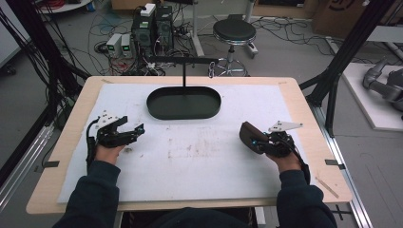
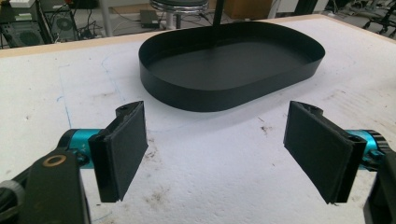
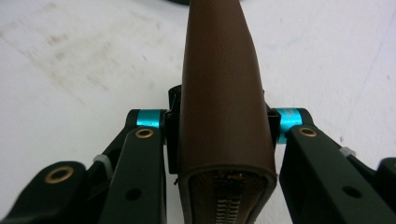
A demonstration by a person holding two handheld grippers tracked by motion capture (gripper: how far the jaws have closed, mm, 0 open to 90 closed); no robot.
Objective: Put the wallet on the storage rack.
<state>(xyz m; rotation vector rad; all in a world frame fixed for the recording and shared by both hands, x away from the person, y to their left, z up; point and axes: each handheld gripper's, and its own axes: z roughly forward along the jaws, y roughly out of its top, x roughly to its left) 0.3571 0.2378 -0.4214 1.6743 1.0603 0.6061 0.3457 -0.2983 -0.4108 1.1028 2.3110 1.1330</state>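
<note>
High view: the right gripper (image 1: 254,141) clamps a brown zippered pouch (image 1: 248,137), its long axis pointing toward the black oval tray (image 1: 157,111), while the left gripper (image 1: 134,131), jaws apart and empty, sits equally near that tray.

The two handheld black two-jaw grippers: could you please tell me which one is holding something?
The right gripper is: its jaws clamp a brown leather zipped case. The left gripper stands open over the white foam mat, nothing between its pads.

A plain brown case (image 3: 224,93) with a brass-toned zip, a black oval tray (image 2: 205,95), a stained white mat (image 1: 199,161).
</note>
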